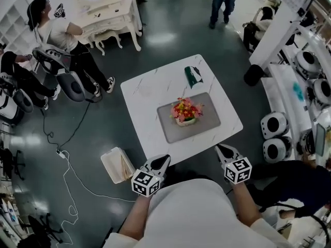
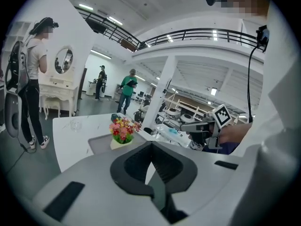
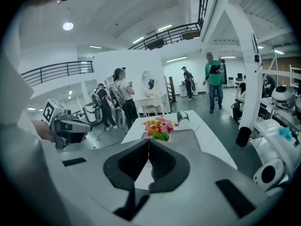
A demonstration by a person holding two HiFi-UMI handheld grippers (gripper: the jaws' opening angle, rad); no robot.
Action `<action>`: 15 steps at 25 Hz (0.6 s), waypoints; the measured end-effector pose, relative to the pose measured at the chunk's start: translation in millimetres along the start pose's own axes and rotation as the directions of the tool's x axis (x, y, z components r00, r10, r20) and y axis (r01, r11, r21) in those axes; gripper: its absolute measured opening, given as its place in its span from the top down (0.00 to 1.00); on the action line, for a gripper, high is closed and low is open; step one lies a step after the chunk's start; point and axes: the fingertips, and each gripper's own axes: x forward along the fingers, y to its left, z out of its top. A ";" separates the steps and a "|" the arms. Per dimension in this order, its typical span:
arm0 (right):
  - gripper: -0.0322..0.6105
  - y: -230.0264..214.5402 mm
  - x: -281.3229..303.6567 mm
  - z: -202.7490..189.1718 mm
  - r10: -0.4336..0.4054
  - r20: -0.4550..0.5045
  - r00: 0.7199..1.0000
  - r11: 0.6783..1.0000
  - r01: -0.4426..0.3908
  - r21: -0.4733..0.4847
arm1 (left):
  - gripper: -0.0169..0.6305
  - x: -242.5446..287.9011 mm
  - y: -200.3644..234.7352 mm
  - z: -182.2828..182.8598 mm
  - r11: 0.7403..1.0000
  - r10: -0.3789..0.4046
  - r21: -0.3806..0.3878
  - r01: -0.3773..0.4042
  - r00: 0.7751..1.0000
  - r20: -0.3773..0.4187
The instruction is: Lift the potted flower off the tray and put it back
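Note:
The potted flower (image 1: 186, 111), pink, red and yellow blooms in a small pale pot, stands upright in the middle of the grey tray (image 1: 207, 119) on the white marble table (image 1: 150, 92). Both grippers hang off the table's near edge, well short of the tray. My left gripper (image 1: 161, 161) is at the near left corner, jaws together and empty. My right gripper (image 1: 224, 150) is at the near right corner, also shut with nothing in it. The left gripper view shows the flower (image 2: 122, 129) ahead beyond the shut tips (image 2: 151, 144). The right gripper view shows the flower (image 3: 160, 126) just past its tips (image 3: 149, 140).
A dark green folded item (image 1: 194, 76) lies on the table beyond the tray. A pale bag (image 1: 118, 164) sits on the floor by the table's near left corner. Seated people and chairs are at the left, white robot parts (image 1: 276, 133) at the right, a cable (image 1: 67, 159) on the floor.

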 end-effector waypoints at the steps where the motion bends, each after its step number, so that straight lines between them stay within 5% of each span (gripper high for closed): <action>1: 0.92 -0.8 -6.8 -1.6 0.010 0.006 1.000 1.000 -0.010 0.013 | 0.96 2.0 -8.2 -1.2 1.000 -0.001 -0.002 0.001 1.000 0.001; 15: 0.92 19.8 -55.2 -23.5 0.126 0.028 0.992 0.992 -0.125 -0.009 | 0.96 -11.2 -67.9 1.1 0.998 0.066 -0.002 -0.066 0.994 0.085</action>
